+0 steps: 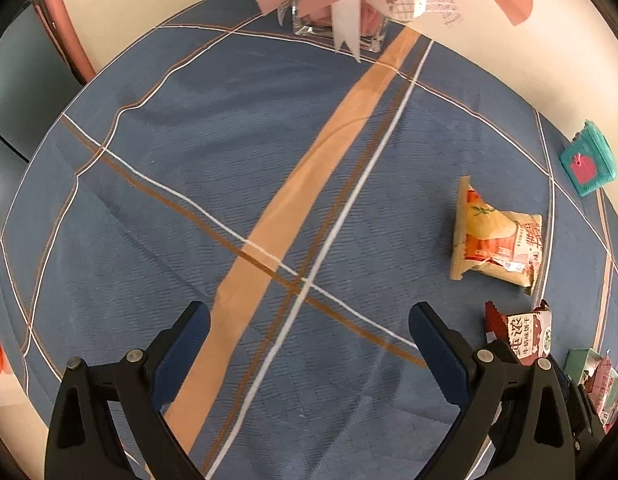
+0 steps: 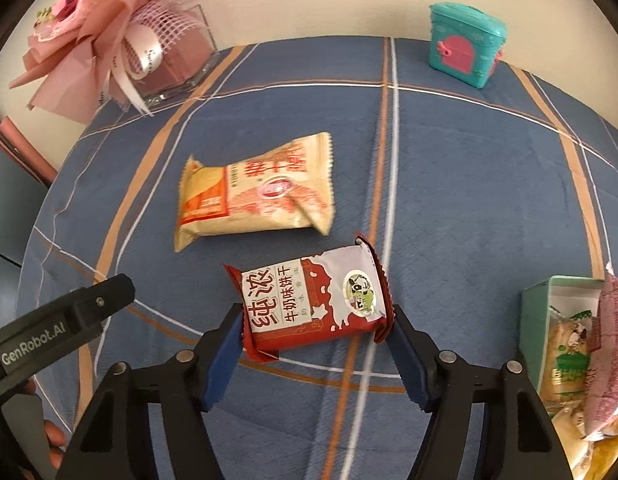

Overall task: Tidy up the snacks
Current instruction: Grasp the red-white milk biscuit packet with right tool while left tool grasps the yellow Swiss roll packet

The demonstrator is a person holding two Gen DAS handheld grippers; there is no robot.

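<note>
Two jaws of the right gripper (image 2: 315,334) are clamping the red biscuit packet (image 2: 309,304) above the worktop (image 2: 469,200), probably for the green box (image 2: 535,312), while the left gripper (image 1: 309,340) is waiting with jaws apart.

This looks like a home, probably a dining or living corner against a plain cream wall (image 2: 329,0). A blue tablecloth (image 2: 469,184) with orange and white stripes covers the table, and a glass vase (image 2: 177,68) wrapped in pink paper flowers (image 2: 109,8) stands at its far edge. A teal toy box (image 2: 465,44) and loose snack packets (image 2: 257,188) add to the domestic feel
</note>
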